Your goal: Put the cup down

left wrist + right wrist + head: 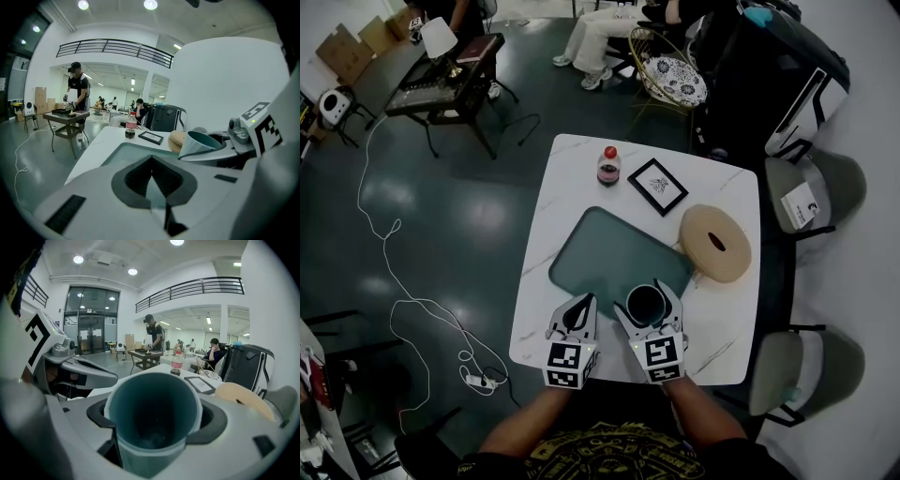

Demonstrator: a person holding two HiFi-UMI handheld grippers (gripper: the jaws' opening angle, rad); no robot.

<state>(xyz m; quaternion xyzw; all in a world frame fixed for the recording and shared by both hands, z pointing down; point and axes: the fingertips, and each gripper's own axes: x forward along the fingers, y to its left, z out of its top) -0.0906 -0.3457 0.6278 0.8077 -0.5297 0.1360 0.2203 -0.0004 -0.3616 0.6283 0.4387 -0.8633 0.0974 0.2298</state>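
Note:
A dark teal cup (644,307) sits upright between the fingers of my right gripper (648,298), which is shut on it. In the head view the cup is over the near right part of a grey-green tray (600,248) on the white marble table (572,159). Its open mouth (153,413) fills the right gripper view and looks empty. Whether its base touches the tray I cannot tell. My left gripper (584,303) hangs just left of the cup, shut with nothing in it; its pads (158,174) meet. The cup (199,143) shows at the right of the left gripper view.
Farther back on the table stand a red-capped bottle (608,166), a black picture frame (657,186) and a tan ring-shaped thing (715,242). Grey chairs (811,192) stand at the table's right. A cable (394,281) trails over the floor at left. People are in the room beyond.

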